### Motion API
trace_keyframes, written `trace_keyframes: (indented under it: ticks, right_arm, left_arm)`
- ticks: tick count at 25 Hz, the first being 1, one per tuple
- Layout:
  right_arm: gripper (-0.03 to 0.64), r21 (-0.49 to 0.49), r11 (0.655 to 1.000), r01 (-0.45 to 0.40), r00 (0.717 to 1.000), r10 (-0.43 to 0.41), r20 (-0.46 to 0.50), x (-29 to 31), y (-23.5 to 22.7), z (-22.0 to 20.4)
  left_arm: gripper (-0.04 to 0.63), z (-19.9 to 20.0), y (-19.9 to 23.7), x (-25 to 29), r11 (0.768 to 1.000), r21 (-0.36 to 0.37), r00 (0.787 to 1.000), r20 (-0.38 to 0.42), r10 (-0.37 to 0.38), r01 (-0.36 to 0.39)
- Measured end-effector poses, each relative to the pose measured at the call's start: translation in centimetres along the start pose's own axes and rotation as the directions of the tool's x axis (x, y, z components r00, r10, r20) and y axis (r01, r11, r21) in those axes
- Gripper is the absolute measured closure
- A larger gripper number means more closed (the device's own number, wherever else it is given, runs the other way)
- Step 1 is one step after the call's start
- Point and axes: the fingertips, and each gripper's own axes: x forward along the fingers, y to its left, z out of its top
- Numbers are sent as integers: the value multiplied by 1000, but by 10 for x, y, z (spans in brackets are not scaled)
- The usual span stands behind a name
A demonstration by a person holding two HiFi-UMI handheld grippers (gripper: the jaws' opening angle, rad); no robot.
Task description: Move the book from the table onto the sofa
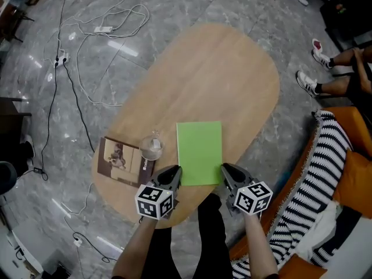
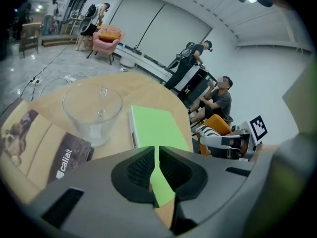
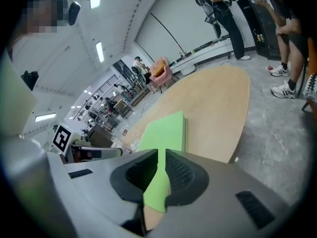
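Both jaws are closed with nothing between them. The left hand-held gripper [image 1: 172, 175] sits at the near left corner of the green book [image 1: 199, 151], and the right hand-held gripper [image 1: 227, 171] at its near right corner. I cannot tell whether either touches it. The book lies flat on the bench [image 1: 226, 68], close to the near edge. I take it to be the thing to move.

The first risk is pushing instead of gripping. With the jaws closed, any further advance would likely shove the thin book across the smooth wood. Even with the jaws opened, a flat cover gives little edge to get under, so the book may have to be slid partly over the near edge, where it could drop to the floor.

A glass [image 1: 151, 146] stands just left of the book, beside a brown booklet [image 1: 124, 161]. A sideways swing of the left hand-held gripper could tip it.

The sofa [image 1: 356, 182] is off to the right, and a grip only at the corners might let the book sag or slip on the way.
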Motion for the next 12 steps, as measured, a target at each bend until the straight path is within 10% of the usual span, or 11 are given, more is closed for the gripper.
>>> trace_keyframes:
  ticks: [12]
  right_arm:
    - [499,67,998,6,992,2,-123,30,-34,-29]
  left_arm:
    - [471,-35,23,39,977,-212,995,-83,-56,37]
